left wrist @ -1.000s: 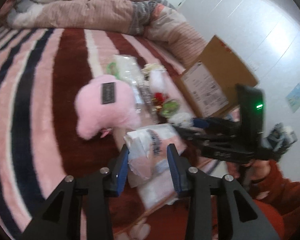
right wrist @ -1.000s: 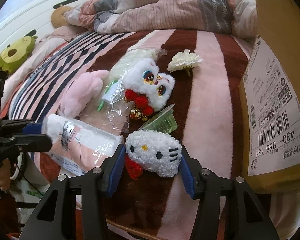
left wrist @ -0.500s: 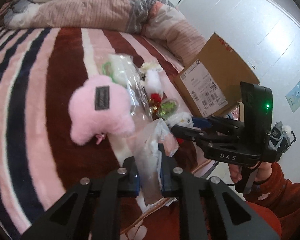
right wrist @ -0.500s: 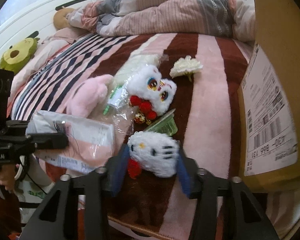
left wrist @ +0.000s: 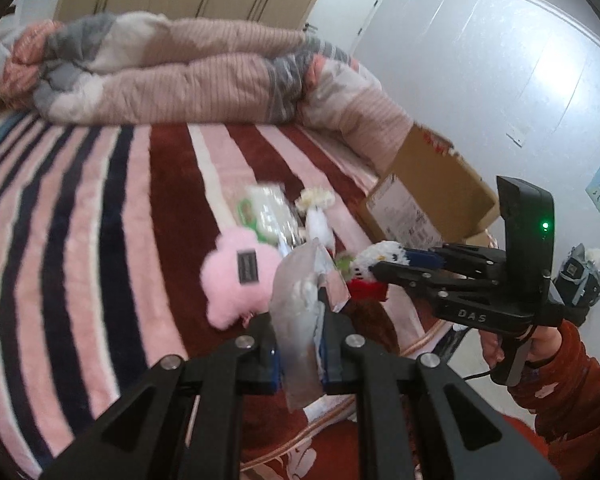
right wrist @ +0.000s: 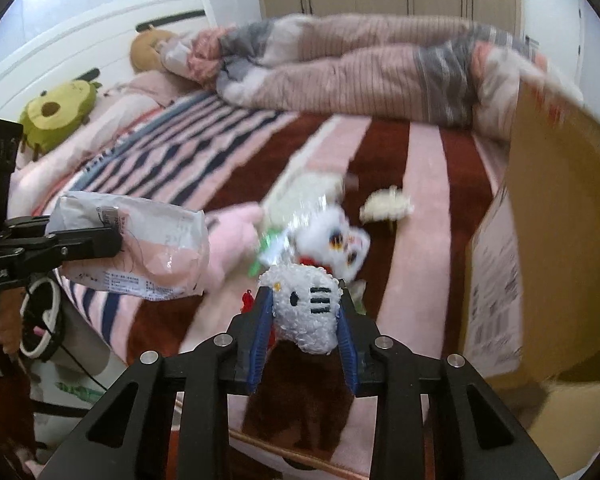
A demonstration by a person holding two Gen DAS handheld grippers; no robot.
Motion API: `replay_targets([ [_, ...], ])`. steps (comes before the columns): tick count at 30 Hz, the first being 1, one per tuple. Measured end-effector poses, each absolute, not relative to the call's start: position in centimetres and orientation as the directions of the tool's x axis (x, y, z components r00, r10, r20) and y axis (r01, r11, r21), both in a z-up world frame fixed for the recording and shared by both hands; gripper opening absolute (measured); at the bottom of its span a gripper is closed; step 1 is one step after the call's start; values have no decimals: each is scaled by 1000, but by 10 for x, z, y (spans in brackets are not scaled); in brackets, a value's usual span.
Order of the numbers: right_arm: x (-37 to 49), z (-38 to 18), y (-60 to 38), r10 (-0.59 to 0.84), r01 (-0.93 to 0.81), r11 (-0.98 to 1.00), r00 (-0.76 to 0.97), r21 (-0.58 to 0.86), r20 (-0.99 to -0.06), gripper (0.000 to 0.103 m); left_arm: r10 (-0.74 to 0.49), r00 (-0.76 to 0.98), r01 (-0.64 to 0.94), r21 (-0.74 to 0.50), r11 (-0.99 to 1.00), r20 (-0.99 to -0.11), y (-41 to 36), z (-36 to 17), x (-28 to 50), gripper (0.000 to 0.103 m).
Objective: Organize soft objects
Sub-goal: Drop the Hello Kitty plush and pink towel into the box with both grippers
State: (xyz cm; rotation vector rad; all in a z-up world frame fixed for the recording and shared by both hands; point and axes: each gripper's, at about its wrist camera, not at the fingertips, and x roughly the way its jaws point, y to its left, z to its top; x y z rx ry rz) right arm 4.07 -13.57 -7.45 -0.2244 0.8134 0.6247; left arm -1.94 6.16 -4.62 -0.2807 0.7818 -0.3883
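Note:
My left gripper (left wrist: pixel 300 354) is shut on a plastic-wrapped pink and white soft pack (left wrist: pixel 300 320) and holds it above the bed's near edge; the pack also shows in the right wrist view (right wrist: pixel 140 248). My right gripper (right wrist: pixel 304 344) is shut on a white cat plush (right wrist: pixel 306 310) with a red bow, lifted off the blanket; it also shows in the left wrist view (left wrist: pixel 376 264). A pink plush (left wrist: pixel 236 276), a white lion plush (right wrist: pixel 340 240), a clear bagged item (left wrist: pixel 266 212) and a white flower (right wrist: pixel 386 206) lie on the striped blanket (left wrist: pixel 100 240).
An open cardboard box (right wrist: pixel 560 240) stands at the bed's right edge; it also shows in the left wrist view (left wrist: pixel 428 196). A rolled quilt (left wrist: pixel 180 76) lies across the far end. A green plush (right wrist: pixel 58 112) sits by the headboard.
Both grippers have risen with their loads. The soft pack and the cat plush are now clear of the blanket, and the views tilt up toward the quilt.

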Motion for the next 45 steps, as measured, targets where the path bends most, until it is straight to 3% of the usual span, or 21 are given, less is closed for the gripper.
replay_targets([
  [10, 30, 24, -173, 559, -634, 769, 599, 87, -573, 26, -392, 743, 305, -247, 920, -542, 33, 56, -19, 11],
  [16, 37, 58, -225, 517, -568, 820, 681, 71, -519, 26, -436, 747, 398, -187, 898, -501, -28, 104, 9, 11],
  [23, 70, 49, -291, 385, -457, 888, 698, 38, -604, 27, -492, 690, 491, -156, 857, -531, -113, 116, 62, 11],
  [27, 90, 27, -308, 336, -441, 897, 649, 22, -683, 28, -501, 624, 522, -157, 838, -599, -152, 98, 93, 11],
  [36, 109, -7, -308, 279, -463, 886, 585, -32, -761, 32, -438, 537, 529, -117, 841, -721, -194, 53, 133, 11],
  [39, 111, -11, -307, 276, -467, 884, 586, -38, -762, 41, -429, 526, 523, -119, 844, -734, -197, 46, 140, 18],
  [41, 111, -11, -305, 276, -472, 880, 588, -46, -760, 48, -433, 521, 525, -124, 842, -736, -198, 44, 142, 29],
  [43, 112, -11, -303, 275, -479, 876, 590, -55, -759, 62, -432, 530, 524, -119, 843, -730, -197, 46, 141, 45],
  [45, 109, -10, -300, 270, -483, 873, 597, -70, -755, 73, -430, 546, 523, -109, 845, -719, -195, 50, 138, 54],
])
